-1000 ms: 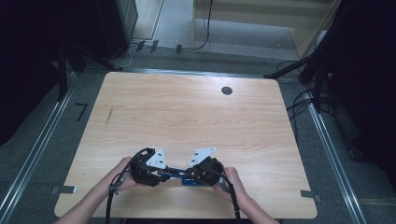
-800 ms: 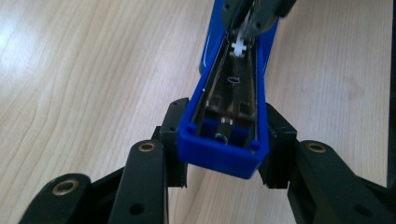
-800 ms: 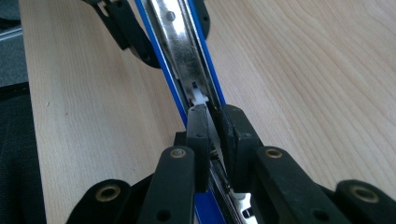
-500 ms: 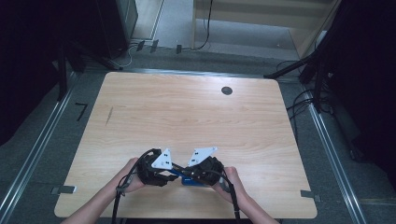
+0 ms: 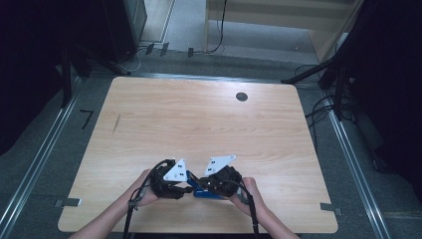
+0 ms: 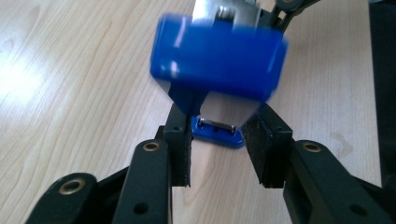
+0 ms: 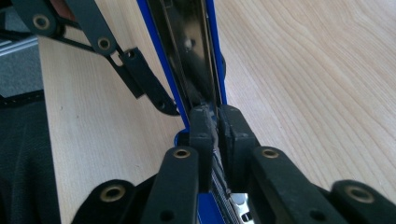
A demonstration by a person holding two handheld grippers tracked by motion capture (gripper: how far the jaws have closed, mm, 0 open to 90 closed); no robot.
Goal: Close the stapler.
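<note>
A blue stapler (image 5: 205, 194) is held low over the wooden table (image 5: 199, 124) near its front edge, between my two grippers. My left gripper (image 5: 188, 188) comes from the left. In the left gripper view its jaw tips (image 6: 222, 116) pinch the narrow underside of the stapler's blurred blue head (image 6: 217, 56). My right gripper (image 5: 205, 186) comes from the right. In the right gripper view it (image 7: 215, 116) is shut on the stapler's shiny metal rail (image 7: 187, 46), which runs away between blue edges. The left gripper's black linkage (image 7: 140, 79) shows beside that rail.
A small black round hole (image 5: 242, 96) sits at the table's far right. A short dark mark (image 5: 116, 123) lies on the left side. Metal rails (image 5: 45, 159) run along the floor on both sides, with cables (image 5: 318, 107) at the right.
The left gripper has edged a little to the right, closer to the right gripper. The right gripper and the stapler have stayed in place.
</note>
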